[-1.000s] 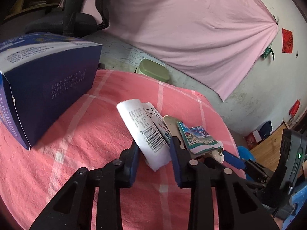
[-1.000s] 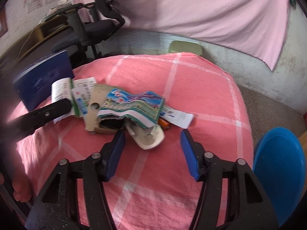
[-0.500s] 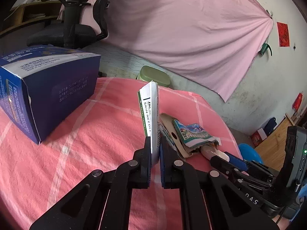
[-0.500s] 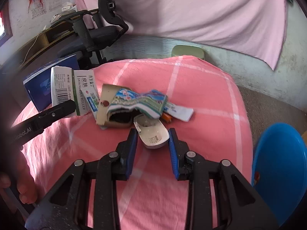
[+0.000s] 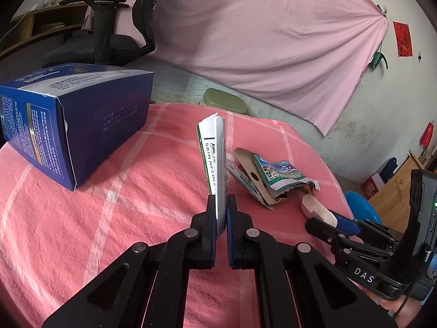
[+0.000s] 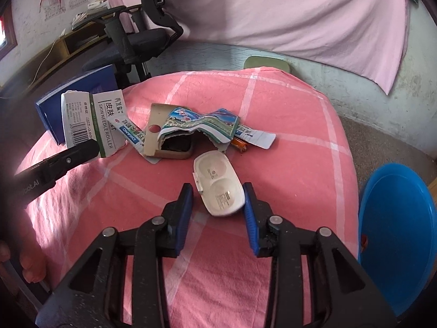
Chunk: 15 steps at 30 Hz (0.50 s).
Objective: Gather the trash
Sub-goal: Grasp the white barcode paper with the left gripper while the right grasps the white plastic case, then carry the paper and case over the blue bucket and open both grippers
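Left wrist view: left hand-held gripper pinches the flattened carton, light and floppy; right hand-held gripper straddles the white case, whether gripped I cannot tell.

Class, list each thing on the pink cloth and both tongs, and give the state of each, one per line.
Left tongs: shut on the white carton.
White carton: flattened, held upright off the cloth.
Right tongs: around the white case, whether gripping unclear.
White case: closed, between the pads.
Blue box: resting on the cloth, end flap slightly open.
Torn wrapper: ripped, lying on the pile.
Battery: lying beside the wrapper.
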Motion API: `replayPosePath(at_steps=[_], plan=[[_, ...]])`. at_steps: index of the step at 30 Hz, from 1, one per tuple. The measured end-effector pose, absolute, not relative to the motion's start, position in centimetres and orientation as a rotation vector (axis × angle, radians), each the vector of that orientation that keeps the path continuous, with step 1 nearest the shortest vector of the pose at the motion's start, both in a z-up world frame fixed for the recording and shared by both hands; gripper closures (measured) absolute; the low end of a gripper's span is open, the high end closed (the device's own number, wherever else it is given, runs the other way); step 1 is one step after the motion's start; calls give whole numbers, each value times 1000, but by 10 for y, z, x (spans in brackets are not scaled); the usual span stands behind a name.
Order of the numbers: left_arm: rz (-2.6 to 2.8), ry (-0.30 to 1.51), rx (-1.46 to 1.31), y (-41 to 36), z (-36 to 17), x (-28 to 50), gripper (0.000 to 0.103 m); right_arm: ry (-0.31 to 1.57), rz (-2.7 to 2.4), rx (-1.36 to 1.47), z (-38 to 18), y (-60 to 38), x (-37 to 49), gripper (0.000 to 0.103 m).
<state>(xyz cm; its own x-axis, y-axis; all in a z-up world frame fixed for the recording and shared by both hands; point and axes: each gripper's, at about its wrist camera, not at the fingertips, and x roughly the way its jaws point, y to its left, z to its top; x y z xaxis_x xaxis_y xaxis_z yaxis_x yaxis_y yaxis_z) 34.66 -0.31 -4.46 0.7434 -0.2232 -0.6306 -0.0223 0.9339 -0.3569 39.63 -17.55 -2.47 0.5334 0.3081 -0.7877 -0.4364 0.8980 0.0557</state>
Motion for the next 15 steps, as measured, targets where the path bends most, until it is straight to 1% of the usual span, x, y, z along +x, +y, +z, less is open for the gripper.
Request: replayPosePath(at_steps=[2, 4, 5, 6, 12, 15], plan=[[-115, 731, -365, -2, -45, 347, 99, 909, 448, -166, -26, -173, 399, 46], [-121, 721, -375, -1, -44, 346, 99, 907, 444, -178, -27, -170, 400, 47], [-118, 715, -373, 0, -43, 345, 99, 903, 446, -180, -27, -170, 398, 50], [-104, 709, -364, 0, -43, 344, 100, 900, 455, -178, -27, -170, 397, 58], [-40, 637, -340, -1, -35, 330, 100, 870, 454, -141, -22, -177, 387, 58], [-41, 585, -328, -1, -31, 321, 100, 823, 461, -107, -15, -182, 378, 58]])
